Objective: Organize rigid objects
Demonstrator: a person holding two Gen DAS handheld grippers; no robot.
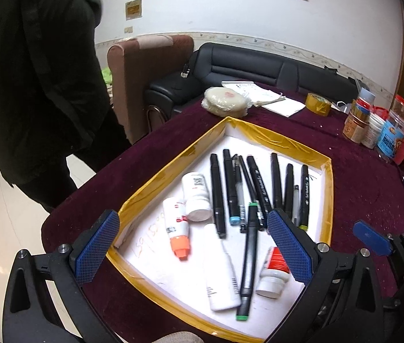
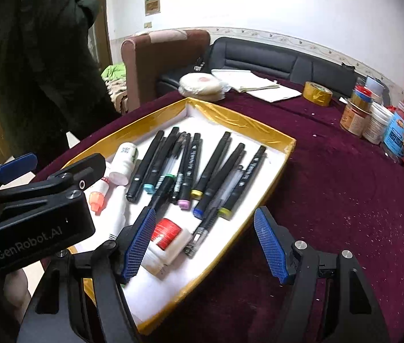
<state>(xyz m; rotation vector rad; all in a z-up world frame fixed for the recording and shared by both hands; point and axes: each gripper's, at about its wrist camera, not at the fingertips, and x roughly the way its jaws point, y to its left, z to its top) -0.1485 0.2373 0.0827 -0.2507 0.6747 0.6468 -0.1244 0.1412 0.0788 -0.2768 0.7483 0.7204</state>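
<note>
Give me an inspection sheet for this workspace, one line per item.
Surface: dark red tablecloth, speckled with crumbs.
Job's things: tray holding black pens, white bottles, one green-capped marker lying across.
Clutter: tape roll, papers, jars at the far edge.
Grippers: left tongs and right tongs open, holding nothing.
Cables: nothing seen.
Surroundings: black sofa, brown armchair, person in dark clothes.

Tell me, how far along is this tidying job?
Mostly done, it seems: the markers lie in a row inside the tray. Both the left gripper and right gripper hang open, holding nothing. The green-tipped marker and the bottles still lie askew.
</note>
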